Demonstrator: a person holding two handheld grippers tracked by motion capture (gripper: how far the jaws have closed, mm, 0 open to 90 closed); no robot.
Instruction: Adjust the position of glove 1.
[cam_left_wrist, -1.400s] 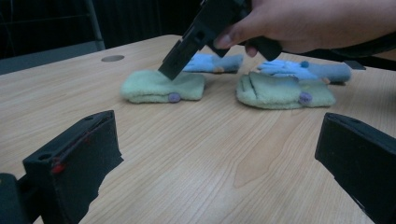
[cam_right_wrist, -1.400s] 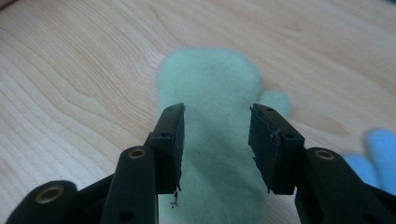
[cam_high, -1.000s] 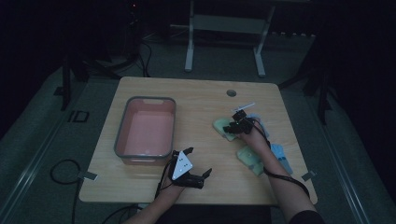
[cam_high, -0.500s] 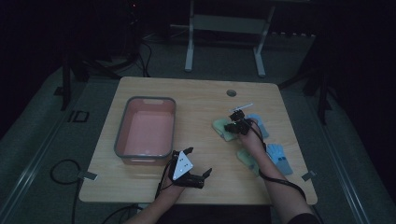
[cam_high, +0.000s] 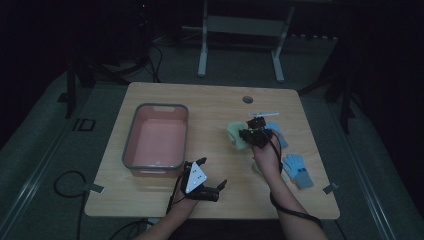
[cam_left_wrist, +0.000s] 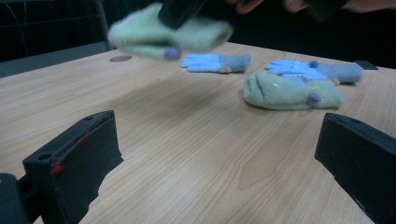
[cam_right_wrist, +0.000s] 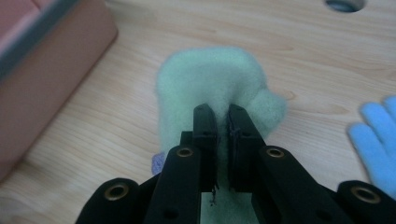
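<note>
Right gripper (cam_right_wrist: 223, 122) with its 2 fingers (cam_right_wrist: 205, 135) pinched on the green mitten (cam_right_wrist: 210, 84), mitten bulging past the fingertips, lifted above the bench (cam_right_wrist: 303, 56), left gripper (cam_left_wrist: 219, 154) fingers wide, empty

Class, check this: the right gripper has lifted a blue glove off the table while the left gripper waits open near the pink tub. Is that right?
Not quite: the right gripper holds a green mitten, not a blue glove, as the right gripper view shows. The left gripper does wait open near the pink tub.
</note>
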